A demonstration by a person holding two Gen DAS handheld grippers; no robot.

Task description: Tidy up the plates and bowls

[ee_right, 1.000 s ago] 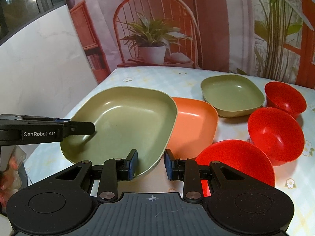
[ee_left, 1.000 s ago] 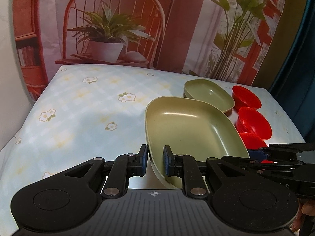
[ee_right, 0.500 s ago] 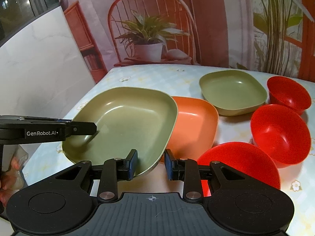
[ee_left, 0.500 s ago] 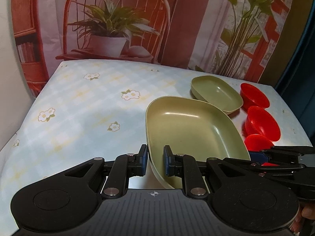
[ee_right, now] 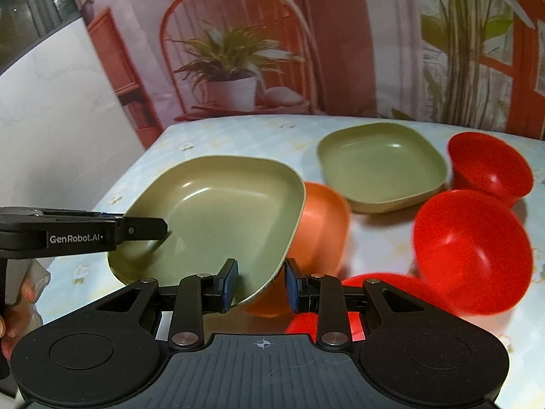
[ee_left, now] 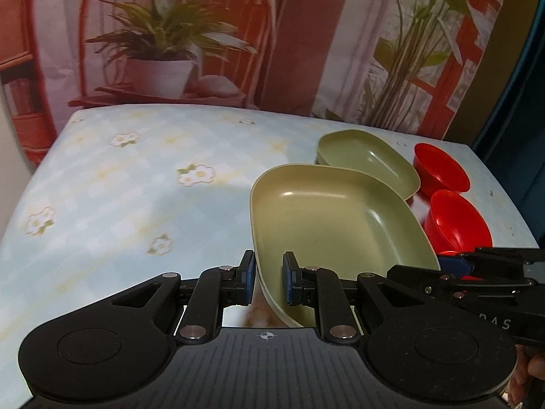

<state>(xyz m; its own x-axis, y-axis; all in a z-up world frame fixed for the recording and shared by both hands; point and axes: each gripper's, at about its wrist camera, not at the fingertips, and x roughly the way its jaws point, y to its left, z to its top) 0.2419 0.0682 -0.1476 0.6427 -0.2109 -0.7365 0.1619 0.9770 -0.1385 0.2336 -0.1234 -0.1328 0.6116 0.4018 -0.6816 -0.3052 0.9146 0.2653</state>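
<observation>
Left tool (ee_left: 267, 277): clamped on the large green plate's (ee_left: 333, 218) near rim, lower centre.
Right tool (ee_right: 260, 284): parted, straddling the rim.
Handling: probably light, stiff, slippery; grip the rim.

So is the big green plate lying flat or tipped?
Tipped: the big green plate slopes over the orange plate, its rim between the left gripper fingers.

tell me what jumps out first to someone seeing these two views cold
The large green plate draws the eye first: it sits centre frame with both grippers on it, the left gripper pinching one rim and the right gripper straddling the opposite corner, above an orange plate. Next come the bright red bowls clustered along the right side of the flowered tablecloth, beside a smaller green plate.
</observation>
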